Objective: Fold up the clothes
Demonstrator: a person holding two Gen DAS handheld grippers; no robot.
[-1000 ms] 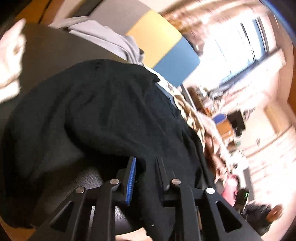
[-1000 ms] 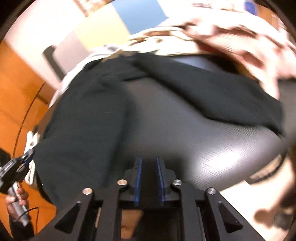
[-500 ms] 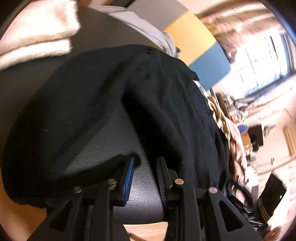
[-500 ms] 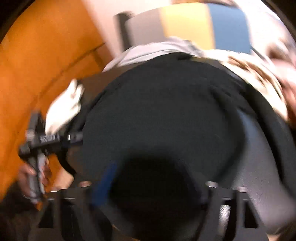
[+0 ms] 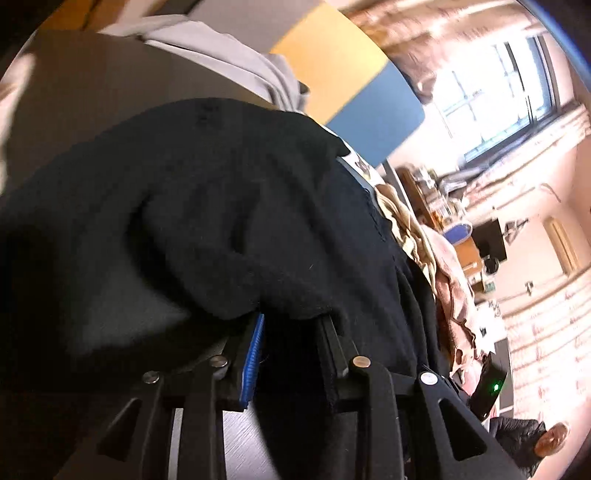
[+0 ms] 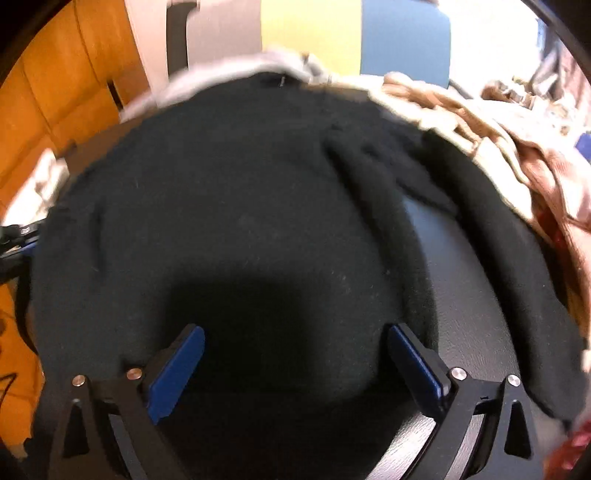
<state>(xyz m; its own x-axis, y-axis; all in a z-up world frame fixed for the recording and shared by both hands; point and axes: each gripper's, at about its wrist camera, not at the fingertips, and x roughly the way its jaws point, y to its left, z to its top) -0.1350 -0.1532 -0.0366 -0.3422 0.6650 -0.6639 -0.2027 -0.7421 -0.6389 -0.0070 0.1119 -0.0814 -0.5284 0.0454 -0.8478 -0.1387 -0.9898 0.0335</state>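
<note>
A black sweater [image 6: 258, 206] lies spread over a dark grey table [image 6: 476, 295], one sleeve [image 6: 491, 221] stretched to the right. My right gripper [image 6: 293, 343] hangs wide open just above the sweater's near hem, holding nothing. In the left wrist view the same black sweater [image 5: 240, 206] is bunched in a fold, and my left gripper [image 5: 291, 325] is shut on that fold, with cloth covering the fingertips. The left gripper's tool also shows at the left edge of the right wrist view [image 6: 16, 240].
A light grey garment [image 5: 236, 62] lies behind the sweater. A beige and pink pile of clothes [image 6: 517, 147] lies to the right. A white folded cloth [image 6: 40, 173] sits at the table's left. Orange wooden panels [image 6: 55, 74] and yellow and blue screens [image 6: 354, 33] stand behind.
My right gripper has opened wide and swung over the sweater's body. My left gripper has closed on a fold of the sweater and lifted it, bunching the cloth.
</note>
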